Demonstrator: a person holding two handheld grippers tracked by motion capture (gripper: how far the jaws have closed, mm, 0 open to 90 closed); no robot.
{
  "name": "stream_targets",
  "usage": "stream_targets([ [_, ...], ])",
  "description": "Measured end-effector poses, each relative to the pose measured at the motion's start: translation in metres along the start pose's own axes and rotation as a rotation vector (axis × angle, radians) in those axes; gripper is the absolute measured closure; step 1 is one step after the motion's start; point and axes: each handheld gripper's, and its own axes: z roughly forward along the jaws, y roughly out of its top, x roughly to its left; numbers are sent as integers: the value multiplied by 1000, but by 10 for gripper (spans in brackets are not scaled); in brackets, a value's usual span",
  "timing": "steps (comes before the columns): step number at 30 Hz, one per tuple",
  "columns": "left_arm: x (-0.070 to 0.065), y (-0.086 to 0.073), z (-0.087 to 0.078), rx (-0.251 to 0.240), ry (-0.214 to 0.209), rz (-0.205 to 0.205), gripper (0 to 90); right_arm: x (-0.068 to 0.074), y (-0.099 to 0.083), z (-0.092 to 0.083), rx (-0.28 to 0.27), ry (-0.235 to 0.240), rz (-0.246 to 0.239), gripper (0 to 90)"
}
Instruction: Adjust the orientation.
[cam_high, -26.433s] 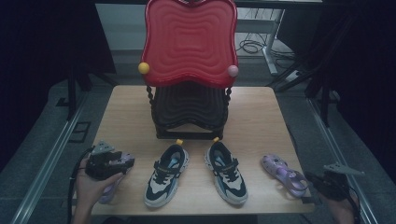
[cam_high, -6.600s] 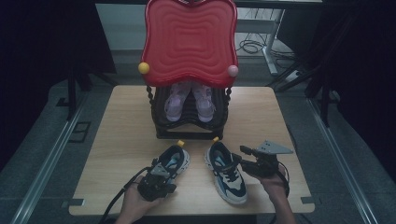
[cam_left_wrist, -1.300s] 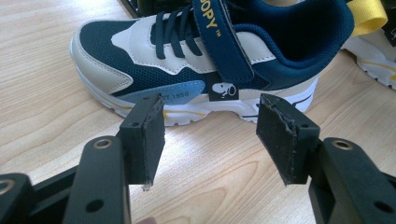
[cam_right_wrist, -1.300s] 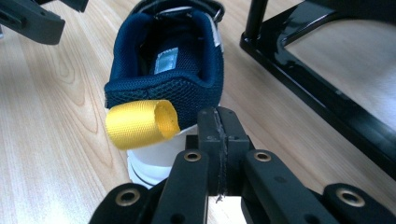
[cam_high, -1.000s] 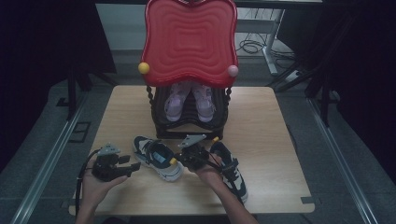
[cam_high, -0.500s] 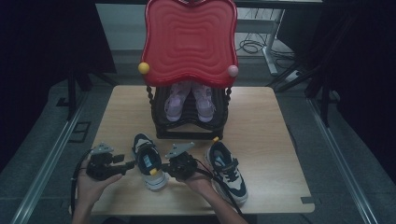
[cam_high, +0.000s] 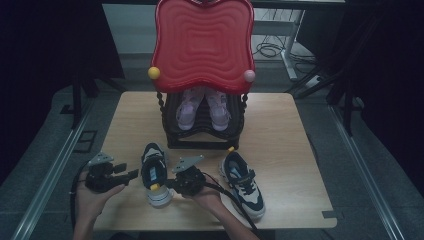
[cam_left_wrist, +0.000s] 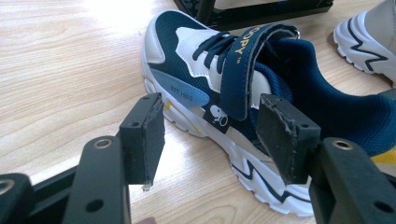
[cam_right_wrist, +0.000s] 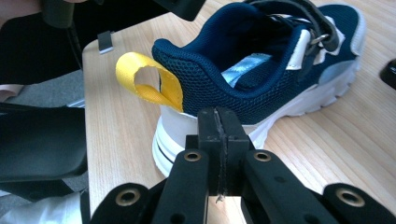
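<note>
— High view first: which shoe are they working on?

— The navy shoe (cam_high: 153, 174), just in front of the black rack (cam_high: 202, 131), toe toward it, heel with the yellow loop (cam_right_wrist: 147, 81) toward the person. Its mate (cam_high: 243, 184) sits to the rack's front right, apart from it. A purple pair (cam_high: 202, 107) stands inside the rack.

— How would it handle?

— Light, I'd judge. Mesh upper and padded collar look soft and would give under a pinch; the white sole looks firmer. The collar edge or the strap across the laces seems the surest place to grab. The loop might do, but it's floppy.

— And its looks?

— Navy mesh, white panels, a blue side patch, gold lettering on the strap, chunky white sole.

— The grippers?

— Left gripper (cam_left_wrist: 210, 135), left of the shoe, has its jaws spread wide with nothing between them, aimed at the shoe's side. Right gripper (cam_right_wrist: 218, 135), at the heel, has its pads pressed together; I think empty, though the tips sit close against the sole, so contact is hard to rule out.
</note>
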Motion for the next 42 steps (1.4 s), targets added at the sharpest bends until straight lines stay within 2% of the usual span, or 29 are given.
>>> stream_targets([
  [11,1,-1,-1,5,3,-3,414,7,3,12,-8,34,-16,894],
  [26,7,-2,-6,-11,19,-18,413,16,9,31,-32,71,-14,894],
  [32,10,-3,-10,-30,30,-28,412,19,13,39,-39,79,-26,894],
  [42,15,-4,-15,-59,47,-54,411,22,15,51,-63,92,-13,894],
])
